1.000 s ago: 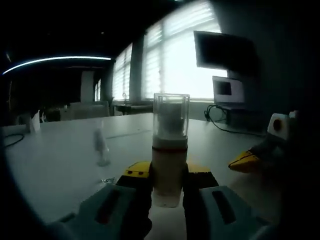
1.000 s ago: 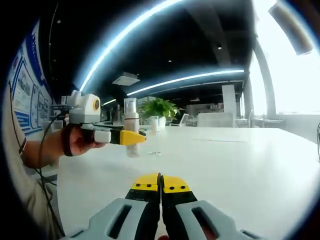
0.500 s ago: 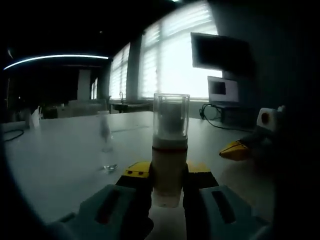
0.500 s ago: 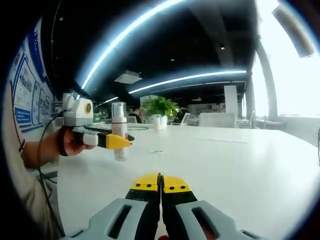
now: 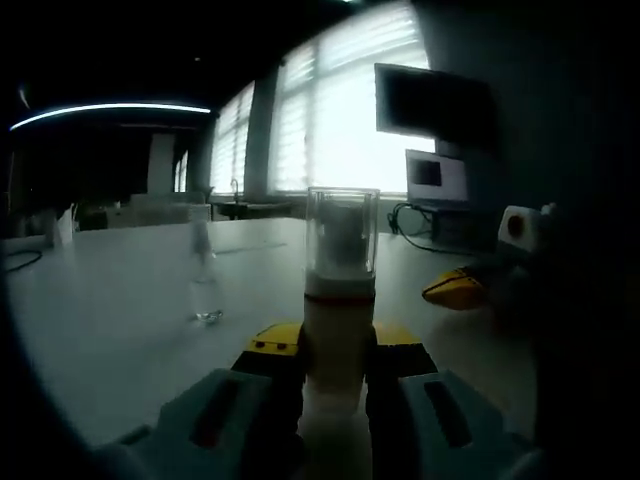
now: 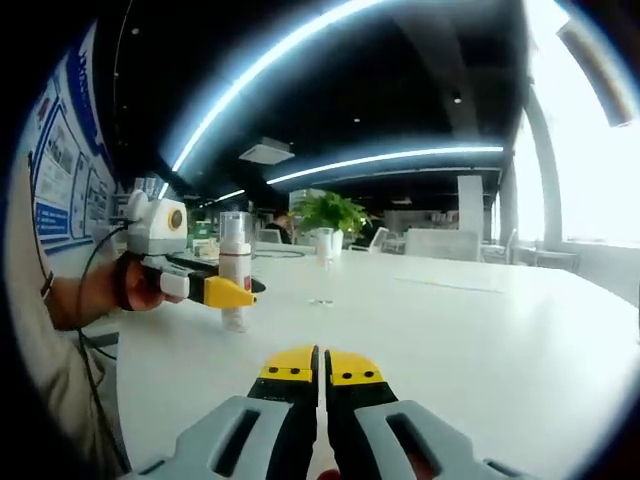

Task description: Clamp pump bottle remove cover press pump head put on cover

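Across the broad white matte table [image 6: 480, 330] of a dim office, I saw my left gripper [image 5: 335, 365] pinching the cream-bodied pump bottle [image 5: 338, 330] upright between its yellow-tipped jaws, low on the body. Its clear cylindrical plastic cover [image 5: 342, 232] sat on top, above a dark band. My right gripper [image 6: 322, 367] hovered over the table, jaws pressed together on nothing. A small clear glass [image 6: 322, 262] stood beyond.

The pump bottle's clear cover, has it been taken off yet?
No, the clear cover still sits on top of the pump bottle clamped between the left gripper jaws.
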The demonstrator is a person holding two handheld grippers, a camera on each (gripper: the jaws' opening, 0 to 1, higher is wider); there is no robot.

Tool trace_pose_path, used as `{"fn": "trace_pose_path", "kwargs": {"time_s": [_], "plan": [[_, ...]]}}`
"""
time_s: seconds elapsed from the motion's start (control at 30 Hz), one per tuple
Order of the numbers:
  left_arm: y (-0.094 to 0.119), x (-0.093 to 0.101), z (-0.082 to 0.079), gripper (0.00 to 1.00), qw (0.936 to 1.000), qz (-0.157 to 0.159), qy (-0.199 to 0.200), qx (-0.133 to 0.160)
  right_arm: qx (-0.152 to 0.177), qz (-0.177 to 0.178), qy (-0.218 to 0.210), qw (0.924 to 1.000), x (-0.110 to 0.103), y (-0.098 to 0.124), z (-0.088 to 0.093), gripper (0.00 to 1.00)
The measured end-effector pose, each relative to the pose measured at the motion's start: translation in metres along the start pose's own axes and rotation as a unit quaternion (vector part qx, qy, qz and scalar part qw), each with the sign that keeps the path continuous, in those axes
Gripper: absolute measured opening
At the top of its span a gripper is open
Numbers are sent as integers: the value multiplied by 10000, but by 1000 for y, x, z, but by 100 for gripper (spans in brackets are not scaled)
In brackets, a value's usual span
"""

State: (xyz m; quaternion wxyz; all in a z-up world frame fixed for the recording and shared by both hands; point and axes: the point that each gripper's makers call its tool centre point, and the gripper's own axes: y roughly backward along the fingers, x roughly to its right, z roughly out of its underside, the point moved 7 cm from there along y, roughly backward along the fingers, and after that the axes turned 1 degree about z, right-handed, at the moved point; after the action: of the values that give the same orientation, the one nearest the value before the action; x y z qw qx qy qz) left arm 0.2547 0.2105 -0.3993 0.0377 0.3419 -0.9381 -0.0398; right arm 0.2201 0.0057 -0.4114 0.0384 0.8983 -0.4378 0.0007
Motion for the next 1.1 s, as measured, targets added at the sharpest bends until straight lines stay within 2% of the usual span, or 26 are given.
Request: {"fn": "trace_pose_path", "kwargs": {"time_s": [0.37, 0.8, 1.1], "plan": [[2, 4, 9, 14, 9998, 171, 117, 36, 13, -20, 35, 10000, -1, 0, 0, 0], [1, 9, 11, 14, 9992, 361, -121, 158, 25, 59, 156, 9999, -4, 0, -4, 0], [0, 10, 11, 14, 9990, 382, -167, 184, 331, 56, 183, 9993, -17, 5, -33, 1]]}}
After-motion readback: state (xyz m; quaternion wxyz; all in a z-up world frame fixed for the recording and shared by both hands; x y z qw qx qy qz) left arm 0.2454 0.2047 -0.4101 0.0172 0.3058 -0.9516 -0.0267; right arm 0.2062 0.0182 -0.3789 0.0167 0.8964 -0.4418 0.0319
